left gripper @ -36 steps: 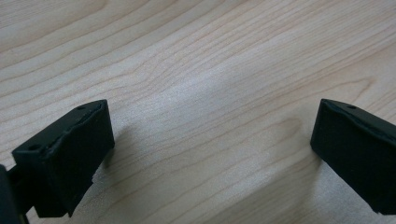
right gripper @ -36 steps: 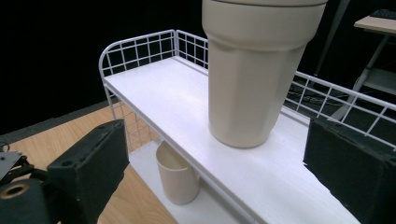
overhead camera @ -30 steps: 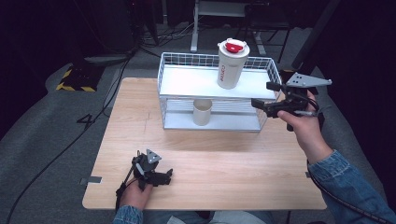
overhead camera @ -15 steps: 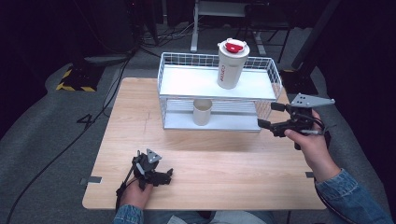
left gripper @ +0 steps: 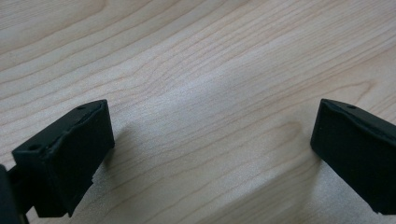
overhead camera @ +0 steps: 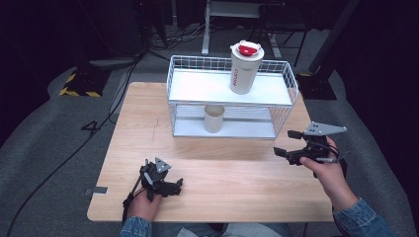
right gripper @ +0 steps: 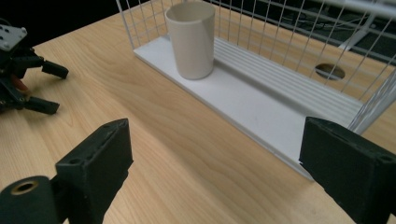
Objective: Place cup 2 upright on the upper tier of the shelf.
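In the high view, a white two-tier wire rack [overhead camera: 284, 84] stands at the upper middle of the wooden bench [overhead camera: 237, 182]. One white tumbler with a red lid [overhead camera: 245, 66] is upright on its top shelf, towards the right; one beige cup [overhead camera: 214, 118] stands on the lower shelf, below and to the left of it. The right claw [overhead camera: 288, 144], at the right of the frame, hangs released and holds nothing, just off the rack's lower right corner. The left claw [overhead camera: 177, 186], at the lower left, rests on the bench, well apart from the rack.

In the left gripper view, the jaws are spread wide over bare wood grain, holding nothing.

In the right gripper view, the jaws gape wide towards the rack's lower shelf, with the cup at upper centre. One risk, as I judge it: reaching in at an angle could snag a jaw on the wire side and shift the rack, tipping the tall tumbler above.
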Motion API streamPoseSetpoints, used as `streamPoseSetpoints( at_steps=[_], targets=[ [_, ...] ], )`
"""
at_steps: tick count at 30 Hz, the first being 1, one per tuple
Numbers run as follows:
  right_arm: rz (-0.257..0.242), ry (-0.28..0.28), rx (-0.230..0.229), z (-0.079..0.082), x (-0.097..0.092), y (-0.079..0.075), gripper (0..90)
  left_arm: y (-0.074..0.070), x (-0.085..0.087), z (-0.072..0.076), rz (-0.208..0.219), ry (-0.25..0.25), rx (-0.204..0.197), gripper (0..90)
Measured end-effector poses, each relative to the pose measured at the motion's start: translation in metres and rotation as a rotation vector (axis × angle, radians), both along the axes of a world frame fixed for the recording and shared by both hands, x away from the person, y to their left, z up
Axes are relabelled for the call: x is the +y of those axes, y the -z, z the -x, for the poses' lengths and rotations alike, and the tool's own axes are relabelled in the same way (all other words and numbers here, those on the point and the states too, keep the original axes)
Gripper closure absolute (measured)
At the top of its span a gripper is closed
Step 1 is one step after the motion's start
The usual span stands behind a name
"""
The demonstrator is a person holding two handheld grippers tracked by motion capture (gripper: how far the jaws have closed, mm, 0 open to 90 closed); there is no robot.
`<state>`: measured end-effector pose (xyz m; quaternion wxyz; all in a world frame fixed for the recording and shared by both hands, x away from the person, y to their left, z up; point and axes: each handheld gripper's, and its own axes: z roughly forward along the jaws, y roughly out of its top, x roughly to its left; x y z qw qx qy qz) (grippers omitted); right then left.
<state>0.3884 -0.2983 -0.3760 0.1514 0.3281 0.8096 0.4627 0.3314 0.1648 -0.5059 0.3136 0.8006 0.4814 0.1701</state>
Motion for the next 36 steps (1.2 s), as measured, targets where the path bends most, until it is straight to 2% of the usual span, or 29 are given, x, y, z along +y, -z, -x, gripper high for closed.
streamPoseSetpoints(
  at_steps=[6, 13, 19, 21, 23, 27, 32, 36],
  targets=[
    [0.010, 0.021, 0.010, 0.006, -0.005, 0.023, 9.6, 0.000, 0.000, 0.000, 0.001, 0.001, 0.001, 0.0],
    [0.015, 0.040, 0.056, 0.007, -0.009, 0.047, 9.7, 0.000, 0.000, 0.000, 0.000, 0.002, 0.001, 0.0],
    [-0.014, 0.068, 0.090, 0.013, -0.015, 0.072, 9.7, 0.000, 0.000, 0.000, 0.000, 0.001, 0.001, 0.0],
    [-0.002, 0.067, 0.115, 0.014, -0.017, 0.080, 9.7, 0.000, 0.000, 0.000, 0.000, -0.001, 0.000, 0.0],
    [-0.018, 0.069, 0.135, 0.016, -0.017, 0.086, 9.8, 0.000, 0.000, 0.000, 0.000, -0.001, 0.000, 0.0],
    [-0.001, 0.075, 0.171, 0.019, -0.017, 0.099, 10.1, 0.000, 0.000, 0.000, 0.000, -0.001, 0.001, 0.0],
    [0.041, 0.077, 0.195, 0.024, -0.015, 0.113, 10.5, 0.000, 0.000, 0.000, 0.000, 0.001, 0.001, 0.0],
    [0.072, 0.059, 0.215, 0.026, -0.011, 0.121, 11.0, 0.000, 0.000, 0.000, 0.000, 0.002, 0.002, 0.0]
  ],
)
